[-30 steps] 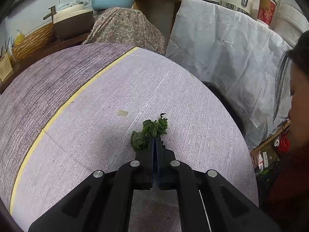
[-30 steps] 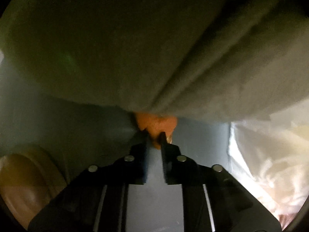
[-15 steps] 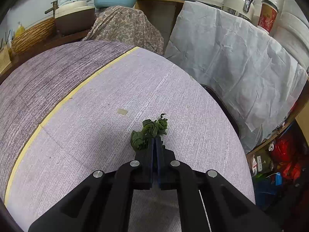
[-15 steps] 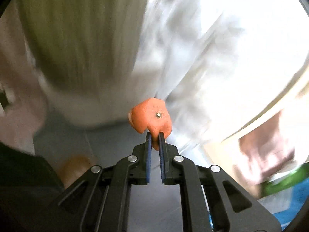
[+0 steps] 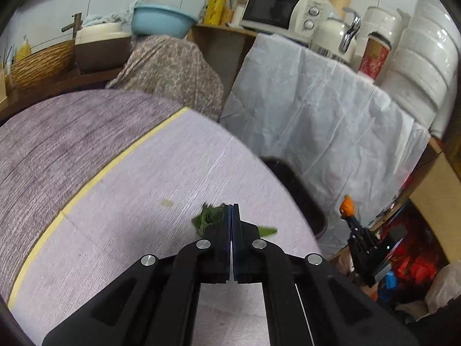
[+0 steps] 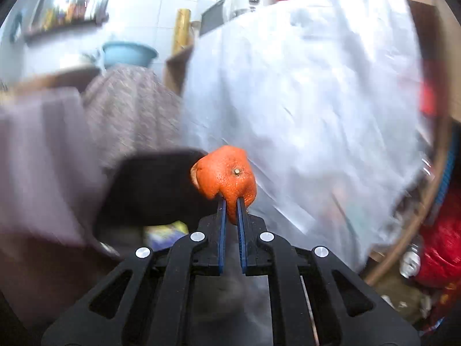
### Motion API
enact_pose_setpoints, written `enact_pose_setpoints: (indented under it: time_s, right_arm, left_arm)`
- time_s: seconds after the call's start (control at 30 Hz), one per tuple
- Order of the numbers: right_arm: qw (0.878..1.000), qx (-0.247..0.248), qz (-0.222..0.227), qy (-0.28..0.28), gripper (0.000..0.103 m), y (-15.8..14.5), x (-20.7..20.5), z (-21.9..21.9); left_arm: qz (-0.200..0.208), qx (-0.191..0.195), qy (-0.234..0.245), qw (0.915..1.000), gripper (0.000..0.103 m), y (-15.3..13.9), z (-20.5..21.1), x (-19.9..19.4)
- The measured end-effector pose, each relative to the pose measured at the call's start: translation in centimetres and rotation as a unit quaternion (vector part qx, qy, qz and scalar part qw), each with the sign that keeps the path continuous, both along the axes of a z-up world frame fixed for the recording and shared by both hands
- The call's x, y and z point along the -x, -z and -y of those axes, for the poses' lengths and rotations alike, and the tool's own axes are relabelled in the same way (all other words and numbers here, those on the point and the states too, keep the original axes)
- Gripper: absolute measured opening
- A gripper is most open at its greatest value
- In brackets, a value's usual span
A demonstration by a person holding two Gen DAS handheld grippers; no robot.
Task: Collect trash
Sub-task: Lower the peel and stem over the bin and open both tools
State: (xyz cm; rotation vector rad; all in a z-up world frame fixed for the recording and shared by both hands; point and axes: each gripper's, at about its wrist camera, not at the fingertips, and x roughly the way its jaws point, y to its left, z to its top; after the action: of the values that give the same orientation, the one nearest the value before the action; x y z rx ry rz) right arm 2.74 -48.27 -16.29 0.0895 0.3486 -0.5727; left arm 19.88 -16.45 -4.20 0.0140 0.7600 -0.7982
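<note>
My left gripper (image 5: pixel 231 210) is shut on a clump of green leafy scraps (image 5: pixel 208 218) and holds it just over the round purple-clothed table (image 5: pixel 121 190). A green bit (image 5: pixel 268 231) sticks out to the right of the fingers. My right gripper (image 6: pixel 231 201) is shut on a piece of orange peel (image 6: pixel 226 174) and holds it up beside a black bin (image 6: pixel 155 190). In the left wrist view the right gripper (image 5: pixel 350 216) with the orange peel (image 5: pixel 347 205) shows past the table's right edge, near the black bin (image 5: pixel 296 190).
A white sheet (image 5: pixel 317 109) drapes a counter behind the table, with a microwave (image 5: pixel 276 11), kettle (image 5: pixel 334 34) and stacked white bowls (image 5: pixel 423 57) on top. A patterned cloth (image 5: pixel 170 69) covers a chair. Red bags and clutter (image 5: pixel 409 253) lie on the floor at right.
The right gripper has risen from under the tablecloth into the open beside the black bin, still holding the peel. The left gripper has tilted up, still holding the greens; the person's head has left view.
</note>
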Motion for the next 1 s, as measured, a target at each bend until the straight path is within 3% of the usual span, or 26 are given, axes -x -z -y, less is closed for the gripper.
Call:
enact_pose_setpoints:
  time_s: [0.07,0.2,0.33,0.47,0.53,0.6,0.67,0.93,1.0]
  right_arm:
    - [0.999,-0.039,0.007,-0.033,0.008,-1.1,-1.6,0.3]
    - [0.996,-0.048,0.0,-0.069,0.008,-2.9,-5.0,-1.1]
    - [0.991,-0.073,-0.047,-0.104,0.008,-3.1,-8.2,-0.9]
    - [0.982,-0.104,-0.111,-0.11,0.009,-1.5,-10.8,0.9]
    - [0.977,-0.114,-0.146,-0.104,0.016,-0.9,-11.6,1.1]
    - [0.975,-0.13,-0.154,-0.095,0.045,-0.3,-12.0,1.7]
    - [0.979,-0.13,-0.14,-0.077,0.066,-0.3,-11.1,2.2]
    - [0.987,-0.106,-0.12,0.014,0.084,-1.6,-6.1,3.5]
    - [0.987,-0.109,-0.111,0.029,0.086,-2.0,-5.0,3.8]
  left_arm:
    - [0.006,0.013,0.003,0.9999,0.002,-1.2,0.1,-0.1]
    - [0.026,0.029,0.014,0.9991,0.002,-3.5,1.1,-0.5]
    - [0.031,0.024,0.051,0.9979,0.002,-4.6,4.8,-1.4]
    - [0.017,0.016,0.087,0.996,0.002,-3.7,9.7,-2.9]
    - [-0.003,0.008,0.1,0.9949,0.002,-2.6,12.4,-3.8]
    - [-0.033,-0.001,0.114,0.9929,0.002,-1.1,15.1,-4.8]
    - [-0.051,-0.019,0.128,0.9902,0.002,0.4,17.8,-5.3]
    - [-0.085,-0.11,0.149,0.9791,0.002,5.2,25.5,-6.2]
    - [-0.093,-0.141,0.138,0.9759,0.013,6.3,26.5,-6.4]
